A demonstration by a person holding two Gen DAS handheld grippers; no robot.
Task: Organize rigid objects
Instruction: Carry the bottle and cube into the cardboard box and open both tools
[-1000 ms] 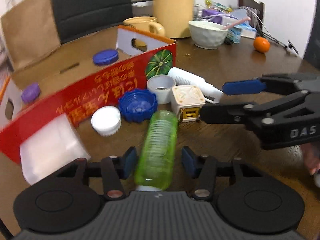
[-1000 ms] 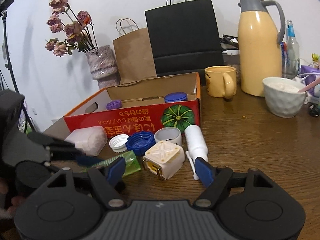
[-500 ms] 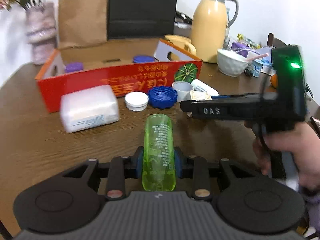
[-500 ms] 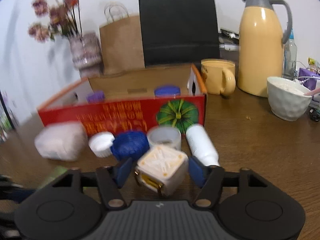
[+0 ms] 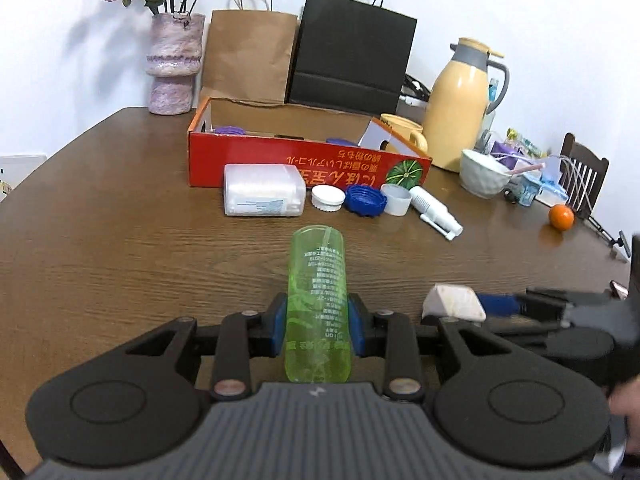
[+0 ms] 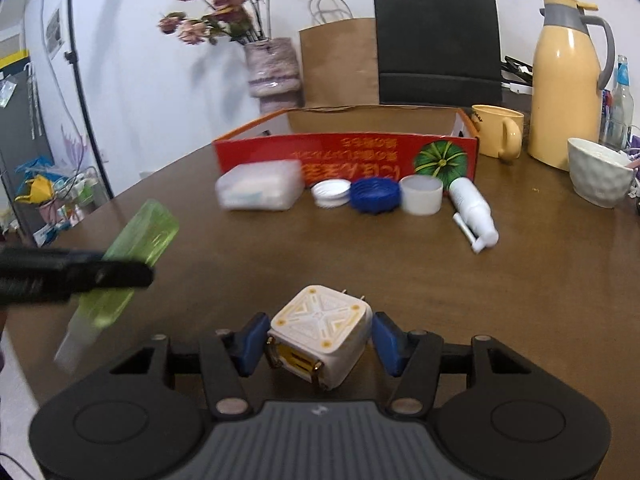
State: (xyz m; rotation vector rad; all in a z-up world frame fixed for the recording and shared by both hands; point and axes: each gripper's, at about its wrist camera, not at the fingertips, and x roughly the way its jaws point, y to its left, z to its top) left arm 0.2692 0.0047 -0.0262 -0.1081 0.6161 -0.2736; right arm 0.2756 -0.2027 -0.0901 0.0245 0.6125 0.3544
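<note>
My left gripper (image 5: 318, 330) is shut on a clear green bottle (image 5: 318, 300), held off the table and pointing toward the red cardboard box (image 5: 280, 160). My right gripper (image 6: 319, 344) is shut on a white cube plug adapter (image 6: 320, 328), also lifted. The left wrist view shows the adapter (image 5: 452, 303) at lower right. The green bottle (image 6: 136, 248) appears at left in the right wrist view. In front of the box lie a white rectangular container (image 5: 262, 189), a white cap (image 5: 328, 197), a blue cap (image 5: 365, 199), a white ring cap (image 5: 396, 199) and a white spray bottle (image 5: 434, 210).
Behind the box stand a vase (image 5: 174, 64), a brown paper bag (image 5: 248, 60) and a black bag (image 5: 352, 64). A yellow thermos (image 5: 460, 104), a mug (image 5: 404, 130), a white bowl (image 5: 482, 174) and an orange (image 5: 561, 217) sit to the right.
Both grippers closed, the left on the green bottle and the right on the cube adapter. They then lifted and drew back from the row in front of the box.
</note>
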